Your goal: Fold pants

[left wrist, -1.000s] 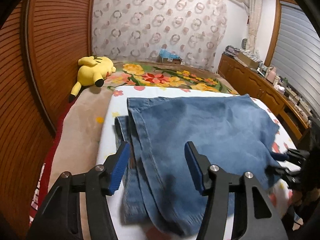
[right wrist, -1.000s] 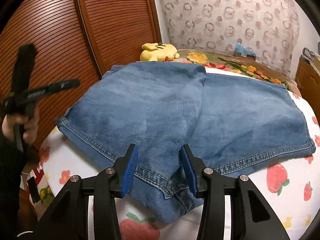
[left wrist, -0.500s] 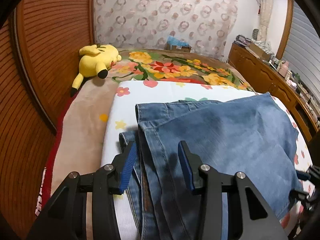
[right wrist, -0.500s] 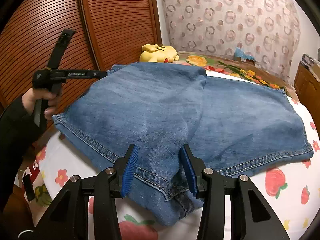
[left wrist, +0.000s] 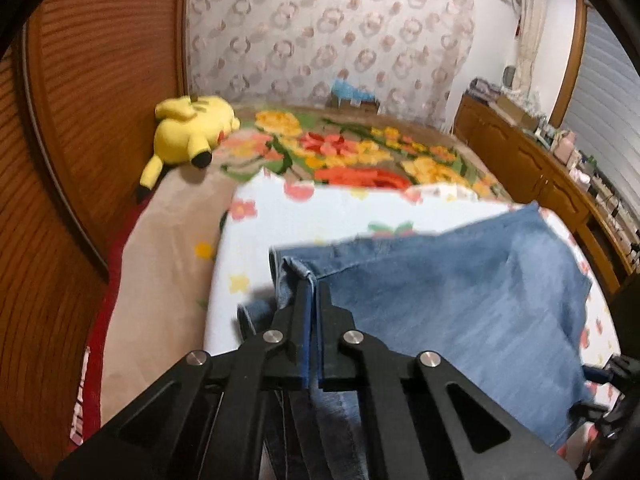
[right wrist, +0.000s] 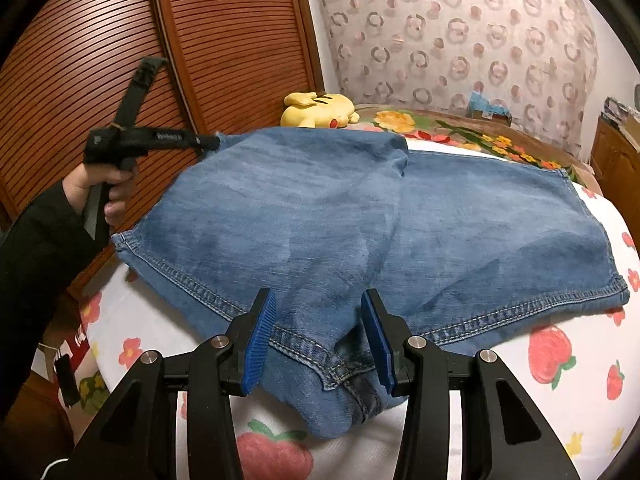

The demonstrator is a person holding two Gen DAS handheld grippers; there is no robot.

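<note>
Pants [right wrist: 360, 220] lie spread on bed [right wrist: 560, 380]. Our left gripper [left wrist: 311, 292] pinches far corner, jaws closed on denim. Right gripper [right wrist: 318, 338] wide open, straddling crotch, gripping nothing. Fold starting, we judge; next, right clamps.

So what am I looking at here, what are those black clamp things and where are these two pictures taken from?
There is no robot. A person holds a two-finger clamp tool in each hand, with a camera on each looking forward along its fingers.

One picture looks along the left hand-held gripper; its fingers are shut on a corner of the jeans. The other looks along the right hand-held gripper, open, its blue pads on either side of the jeans' crotch end. It also shows the person's left hand holding the other tool.

The jeans lie on a bed with a fruit-print sheet. A yellow plush toy rests beyond them.
</note>
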